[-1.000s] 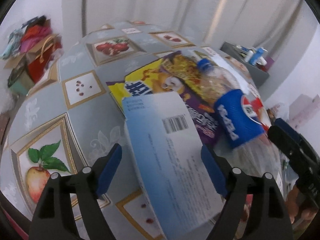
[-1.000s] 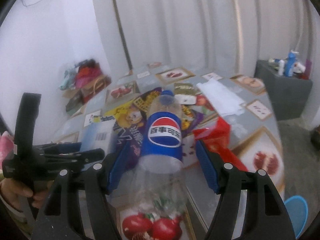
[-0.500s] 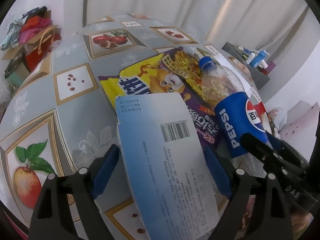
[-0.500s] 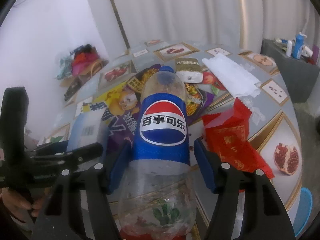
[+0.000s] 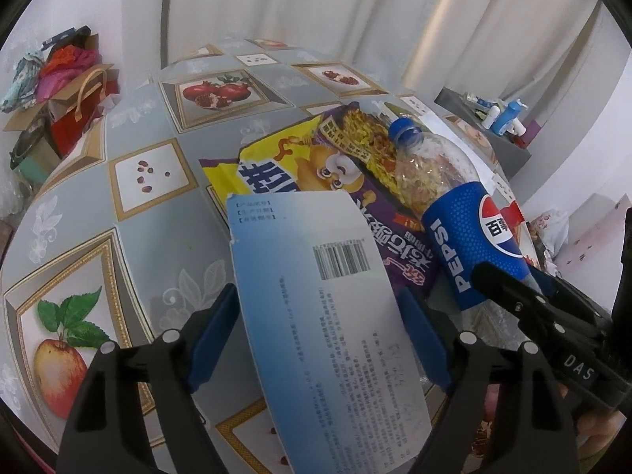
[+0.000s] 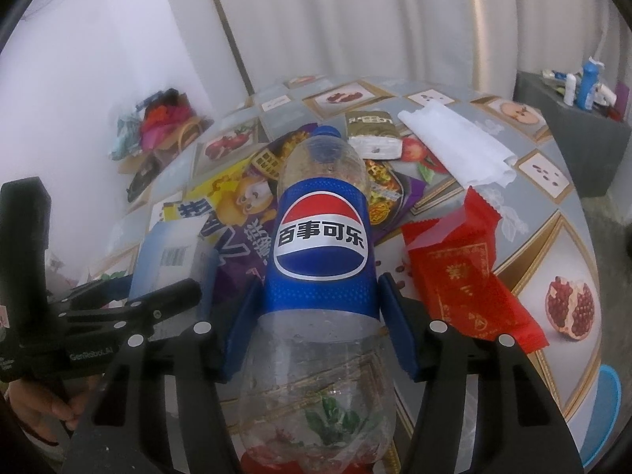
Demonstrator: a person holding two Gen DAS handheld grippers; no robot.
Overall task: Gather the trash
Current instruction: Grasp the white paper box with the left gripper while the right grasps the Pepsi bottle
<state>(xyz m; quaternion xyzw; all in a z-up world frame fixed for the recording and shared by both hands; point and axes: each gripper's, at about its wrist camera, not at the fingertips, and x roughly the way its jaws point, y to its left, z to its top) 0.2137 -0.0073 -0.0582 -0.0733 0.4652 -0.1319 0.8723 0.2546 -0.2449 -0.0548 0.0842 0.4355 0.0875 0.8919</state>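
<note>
My left gripper [image 5: 316, 316] is shut on a flat pale-blue carton with a barcode [image 5: 328, 308], held above the table. My right gripper [image 6: 320, 308] is shut on an empty Pepsi bottle [image 6: 320, 237] with a blue cap, pointing away from me. The bottle also shows in the left wrist view [image 5: 454, 213], and the carton in the right wrist view [image 6: 170, 252]. A yellow and purple snack bag [image 5: 316, 173] lies on the table under both. A red packet [image 6: 466, 268], a white napkin [image 6: 458, 146] and an olive sachet [image 6: 371, 130] lie further right.
The table wears a grey fruit-print cloth [image 5: 158, 205]. A box of bags and clothes [image 5: 59, 83] stands beyond its left edge. A grey side cabinet with bottles [image 6: 576, 118] stands at the right. A blue rim [image 6: 608, 407] shows low right, past the table edge.
Both grippers have come lower and closer to the table, and the bottle and carton fill more of the views. Both grips are unchanged.
</note>
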